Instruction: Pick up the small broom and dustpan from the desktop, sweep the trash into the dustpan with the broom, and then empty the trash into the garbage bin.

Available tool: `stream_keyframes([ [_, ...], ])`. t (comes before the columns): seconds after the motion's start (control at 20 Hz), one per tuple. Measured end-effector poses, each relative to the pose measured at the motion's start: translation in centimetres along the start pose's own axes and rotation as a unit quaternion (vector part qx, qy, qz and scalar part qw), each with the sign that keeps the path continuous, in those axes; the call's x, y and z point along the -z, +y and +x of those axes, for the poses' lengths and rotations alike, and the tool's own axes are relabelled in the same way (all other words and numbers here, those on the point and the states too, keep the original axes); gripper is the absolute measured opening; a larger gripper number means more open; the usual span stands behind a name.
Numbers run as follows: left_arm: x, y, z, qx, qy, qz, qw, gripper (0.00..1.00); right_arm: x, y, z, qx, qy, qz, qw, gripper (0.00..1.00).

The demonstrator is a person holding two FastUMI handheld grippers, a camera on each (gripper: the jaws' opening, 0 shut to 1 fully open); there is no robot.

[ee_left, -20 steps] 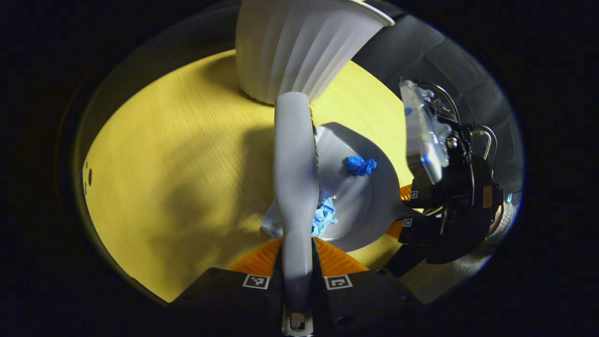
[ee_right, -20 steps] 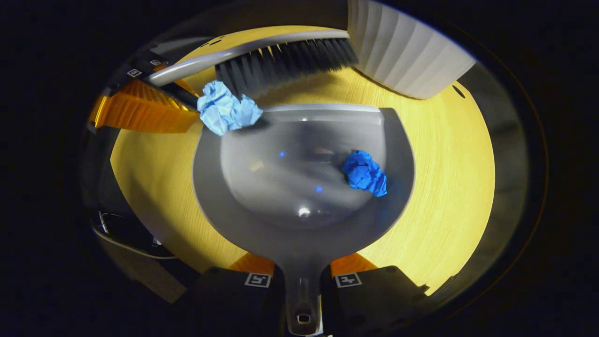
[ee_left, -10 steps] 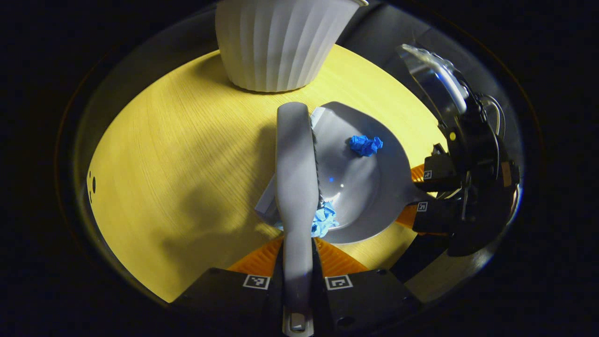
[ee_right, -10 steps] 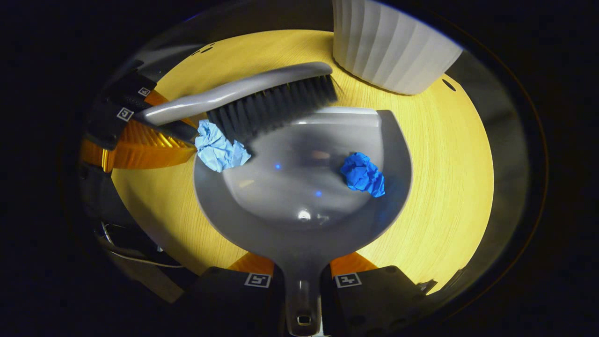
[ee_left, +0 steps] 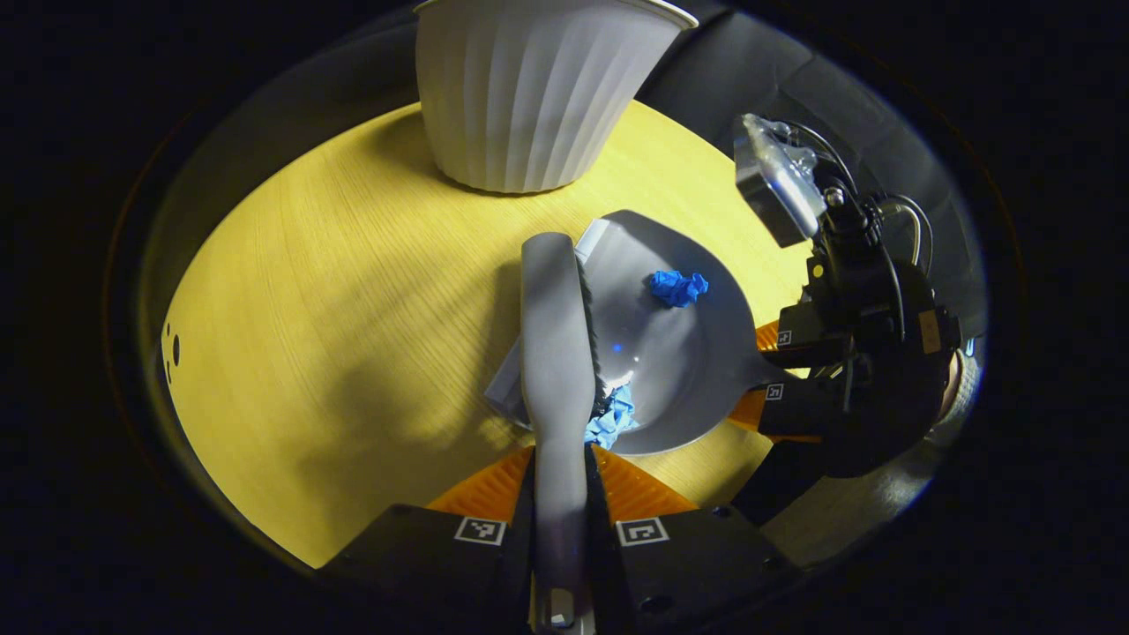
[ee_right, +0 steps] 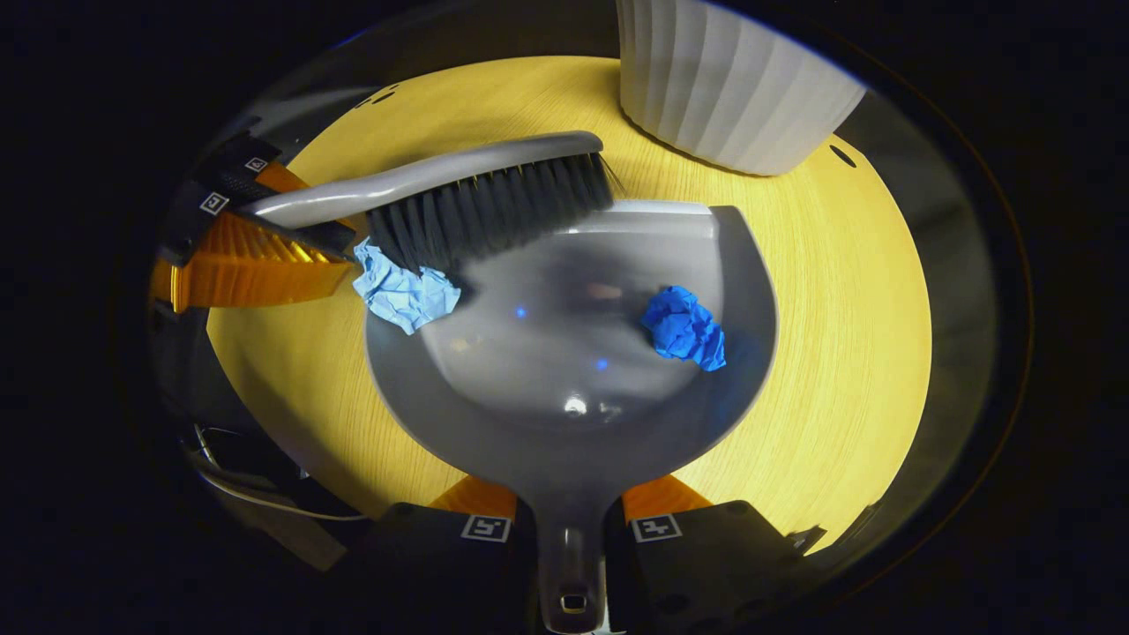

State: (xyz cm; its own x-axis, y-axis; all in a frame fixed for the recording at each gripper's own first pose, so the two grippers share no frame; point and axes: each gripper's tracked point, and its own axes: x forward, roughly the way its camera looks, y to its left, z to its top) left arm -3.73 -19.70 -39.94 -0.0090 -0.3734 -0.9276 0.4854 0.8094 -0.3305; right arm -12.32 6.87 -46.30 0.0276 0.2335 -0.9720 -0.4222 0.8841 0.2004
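My left gripper [ee_left: 559, 494] is shut on the handle of the grey broom [ee_left: 554, 344], whose black bristles [ee_right: 489, 212] reach over the front left lip of the grey dustpan [ee_right: 564, 423]. My right gripper [ee_right: 569, 520] is shut on the dustpan's handle, and the pan lies flat on the yellow table. A dark blue paper wad [ee_right: 684, 326] rests inside the pan on its right side. A light blue paper wad [ee_right: 404, 293] sits on the pan's left rim, under the broom's bristles, partly over the table. In the left gripper view the right gripper [ee_left: 776, 366] holds the dustpan [ee_left: 679, 353] from the right.
A white ribbed garbage bin [ee_left: 538, 88] stands on the round yellow table [ee_left: 309, 309] just beyond the dustpan, seen also as the bin [ee_right: 732, 88] at upper right in the right gripper view. Bare tabletop spreads to the broom's left.
The broom has drawn back toward the left gripper and lowered across the pan's front lip. The light blue wad slid left and down along the rim. Dustpan and dark blue wad stayed put.
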Motion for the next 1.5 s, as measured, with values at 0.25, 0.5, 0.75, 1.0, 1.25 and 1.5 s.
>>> stream_keyframes([
  [0.25,-0.8,-0.9,-0.5,0.023,-0.022,-0.021,0.999,0.3,0.0,-0.1,0.0,0.002,-0.004,-0.003,1.0,0.35],
  [0.5,-1.7,-0.8,-1.1,0.02,-0.048,-0.03,0.998,0.29,-0.1,0.0,0.0,0.003,-0.006,-0.004,1.0,0.35],
  [0.75,-2.8,-0.6,-1.6,0.026,-0.072,-0.057,0.995,0.29,-0.1,-0.1,0.0,0.004,-0.007,-0.003,1.0,0.35],
  [1.0,-2.9,-0.4,-1.5,0.03,-0.08,-0.06,0.995,0.28,-0.2,0.0,0.1,0.004,-0.018,0.007,1.0,0.35],
  [1.25,-3.6,-0.5,-1.9,0.056,-0.111,-0.082,0.989,0.27,-0.5,0.1,0.1,0.021,-0.016,0.017,1.0,0.35],
  [1.5,-3.7,1.1,-2.4,0.065,-0.156,-0.113,0.979,0.29,-1.0,0.4,0.3,0.038,-0.027,0.047,0.998,0.35],
])
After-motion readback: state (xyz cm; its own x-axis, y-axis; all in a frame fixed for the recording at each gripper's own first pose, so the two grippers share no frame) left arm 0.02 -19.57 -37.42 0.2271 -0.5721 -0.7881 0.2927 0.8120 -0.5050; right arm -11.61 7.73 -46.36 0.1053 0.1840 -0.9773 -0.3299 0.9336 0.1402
